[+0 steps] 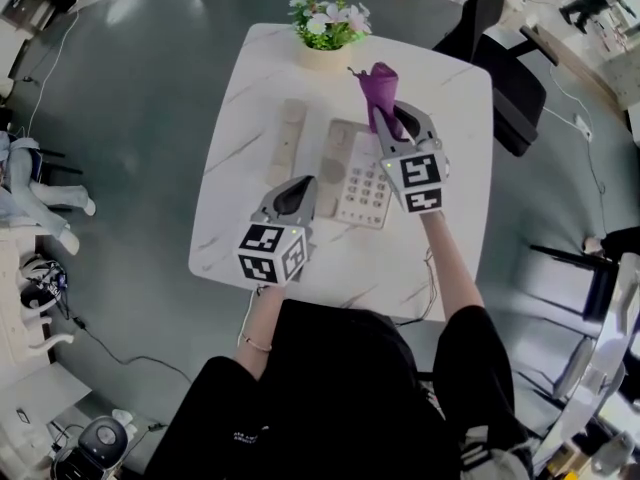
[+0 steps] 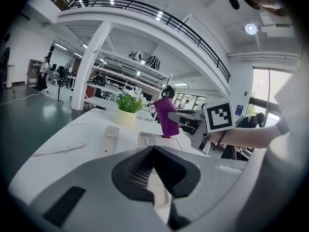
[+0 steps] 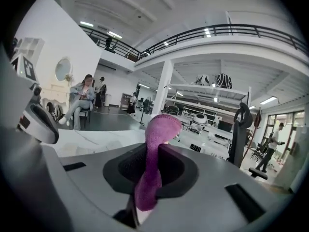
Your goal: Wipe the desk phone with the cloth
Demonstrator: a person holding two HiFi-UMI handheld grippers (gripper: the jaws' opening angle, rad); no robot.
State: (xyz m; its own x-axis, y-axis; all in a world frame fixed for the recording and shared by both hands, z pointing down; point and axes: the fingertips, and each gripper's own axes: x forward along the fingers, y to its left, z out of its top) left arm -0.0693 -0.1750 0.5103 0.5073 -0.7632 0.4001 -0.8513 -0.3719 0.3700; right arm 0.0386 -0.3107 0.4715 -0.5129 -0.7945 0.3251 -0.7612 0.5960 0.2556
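Both point forward by the desk phone (image 1: 364, 194): left tongs (image 1: 299, 187) together, right tongs (image 1: 390, 120) clamping the upright cloth (image 1: 381, 84).

Purple cloth (image 3: 155, 153) pinched upright in right tool (image 3: 147, 170), jaws closed on it, white worktop (image 3: 91, 139) beyond.

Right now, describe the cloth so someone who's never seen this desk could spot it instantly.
On the white marble-look table, look toward the far edge, just right of the potted plant. The cloth stands up from the right gripper, pinched between its jaws by the desk phone. It is the only purple thing there.
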